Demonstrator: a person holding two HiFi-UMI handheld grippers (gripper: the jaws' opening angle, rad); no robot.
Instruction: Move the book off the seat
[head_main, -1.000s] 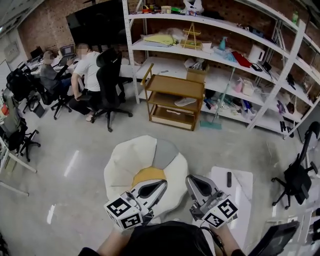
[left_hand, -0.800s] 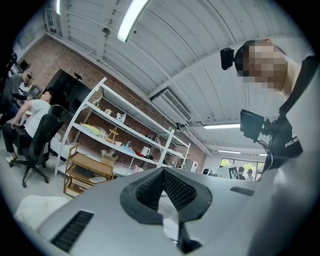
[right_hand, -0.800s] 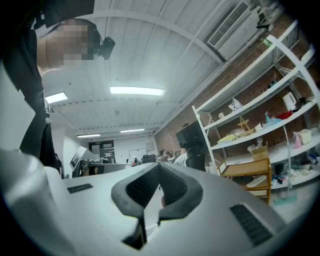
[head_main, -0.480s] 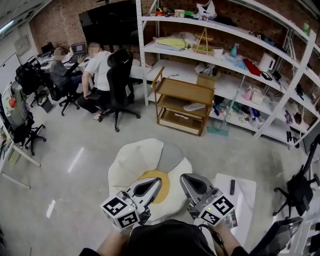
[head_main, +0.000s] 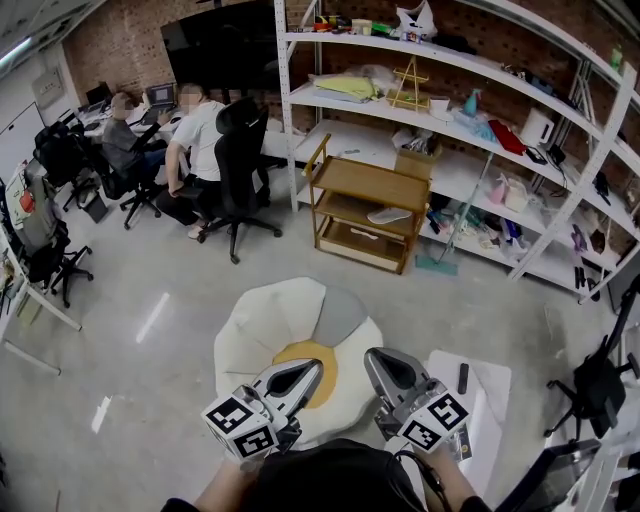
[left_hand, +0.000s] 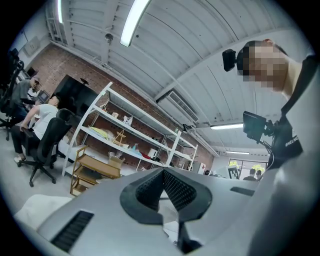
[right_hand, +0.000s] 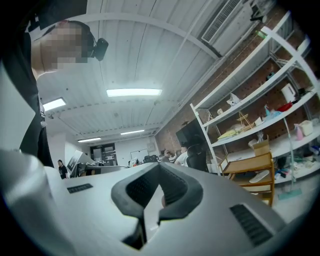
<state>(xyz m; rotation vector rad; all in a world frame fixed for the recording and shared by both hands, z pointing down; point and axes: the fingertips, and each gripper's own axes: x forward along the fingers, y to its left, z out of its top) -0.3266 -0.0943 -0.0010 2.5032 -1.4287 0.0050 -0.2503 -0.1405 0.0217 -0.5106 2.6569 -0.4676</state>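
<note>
**Beanbag seat** (head_main: 268, 318): white, on the floor directly ahead.

**Book:** not plainly identifiable. A yellow patch (head_main: 302, 350) on the seat's near side may be it (cover or cushion panel, cannot tell).

**Left gripper** (head_main: 316, 366), **right gripper** (head_main: 379, 356): jaws of both pressed together with nothing between them, held over the seat's near edge.

**Handling note:** confirm the book first. Spread one gripper's jaws wide, approach low along an exposed edge, and pinch firmly before lifting clear.

The grey floor (head_main: 150, 300) carries a white beanbag seat (head_main: 265, 320) just ahead of the left tongs (head_main: 316, 367), with a yellow patch (head_main: 308, 350) on it at their tips. Just right of the right tongs (head_main: 380, 357), a white panel (head_main: 490, 405) lies on the floor, with a black remote (head_main: 462, 377) on it.
</note>
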